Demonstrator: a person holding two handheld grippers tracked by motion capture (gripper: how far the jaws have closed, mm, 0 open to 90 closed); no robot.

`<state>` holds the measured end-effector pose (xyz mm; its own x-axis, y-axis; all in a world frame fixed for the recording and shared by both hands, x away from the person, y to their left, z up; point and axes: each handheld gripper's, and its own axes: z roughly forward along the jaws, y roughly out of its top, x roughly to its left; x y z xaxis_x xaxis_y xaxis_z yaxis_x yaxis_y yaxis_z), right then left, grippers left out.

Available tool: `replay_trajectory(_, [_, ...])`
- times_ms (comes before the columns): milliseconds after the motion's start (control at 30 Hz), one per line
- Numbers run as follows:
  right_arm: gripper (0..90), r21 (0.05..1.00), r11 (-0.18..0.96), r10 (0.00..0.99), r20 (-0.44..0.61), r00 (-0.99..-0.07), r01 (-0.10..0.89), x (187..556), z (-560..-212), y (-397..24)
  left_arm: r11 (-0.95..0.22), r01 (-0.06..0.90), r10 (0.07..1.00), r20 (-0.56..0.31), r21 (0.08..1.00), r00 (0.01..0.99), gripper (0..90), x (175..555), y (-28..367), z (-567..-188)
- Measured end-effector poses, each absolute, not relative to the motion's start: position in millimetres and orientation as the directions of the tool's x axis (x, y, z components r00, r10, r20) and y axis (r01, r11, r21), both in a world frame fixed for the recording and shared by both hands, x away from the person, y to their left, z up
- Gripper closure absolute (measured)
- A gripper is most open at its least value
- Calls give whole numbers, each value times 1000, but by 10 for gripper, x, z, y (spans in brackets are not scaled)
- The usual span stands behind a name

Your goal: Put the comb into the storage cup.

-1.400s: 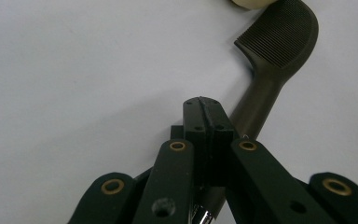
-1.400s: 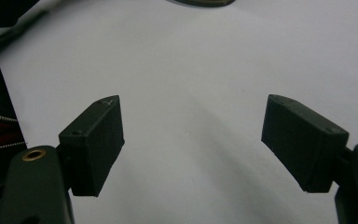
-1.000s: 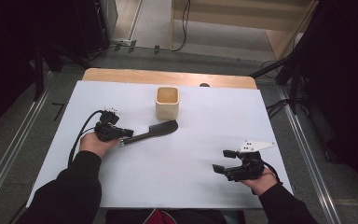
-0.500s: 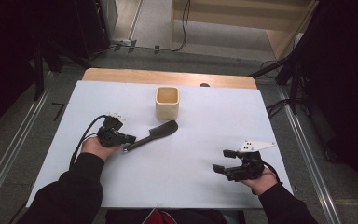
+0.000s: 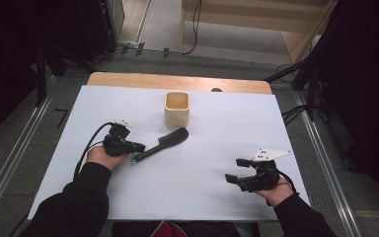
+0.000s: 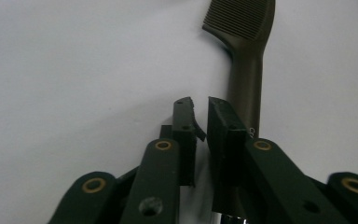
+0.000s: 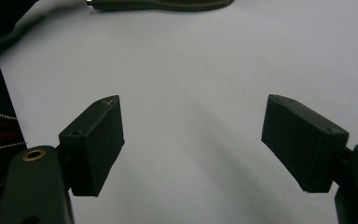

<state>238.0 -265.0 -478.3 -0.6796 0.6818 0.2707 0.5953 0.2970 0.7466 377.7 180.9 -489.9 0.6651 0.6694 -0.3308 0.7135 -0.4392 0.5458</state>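
A person sits at a white worktop (image 5: 202,187) with a hand-held gripper in each hand. A dark comb (image 5: 164,144) lies flat near the middle of the worktop, its toothed head just in front of a small beige square cup (image 5: 177,108), its handle angling back toward the left gripper (image 5: 134,148). That gripper's jaws have just been opening a little; they stand a narrow slit apart with nothing between them, and in the left gripper view the comb's handle (image 6: 245,88) lies just beside and under one jaw, so the comb looks just released onto the worktop. The right gripper (image 5: 236,170) rests well apart, jaws wide and empty. The next move likely calls for drawing the left gripper clear without nudging the comb.
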Motion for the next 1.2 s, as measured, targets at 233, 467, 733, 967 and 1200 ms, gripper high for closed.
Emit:
replay_trajectory(233, [189, 747, 298, 681, 270, -680, 594, 2378, -4783, -2649, -377, 710, 670, -354, 596, 653, 646, 3768, 1891, -4767])
replay_trajectory(467, [189, 745, 301, 679, 270, -683, 595, 2377, -4786, -2645, -330, 690, 635, -389, 644, 668, 494, 3691, 1949, -4615])
replay_trajectory(733, [189, 745, 301, 679, 271, -683, 595, 2376, -4786, -2642, -348, 669, 602, -391, 657, 697, 392, 3553, 1902, -4539])
replay_trajectory(967, [189, 745, 302, 678, 270, -684, 594, 2377, -4787, -2641, -355, 645, 574, -386, 677, 722, 345, 3434, 1889, -4488])
replay_trajectory(1200, [189, 744, 301, 680, 272, -681, 597, 2377, -4790, -2637, -357, 629, 550, -389, 691, 739, 293, 3347, 1887, -4462])
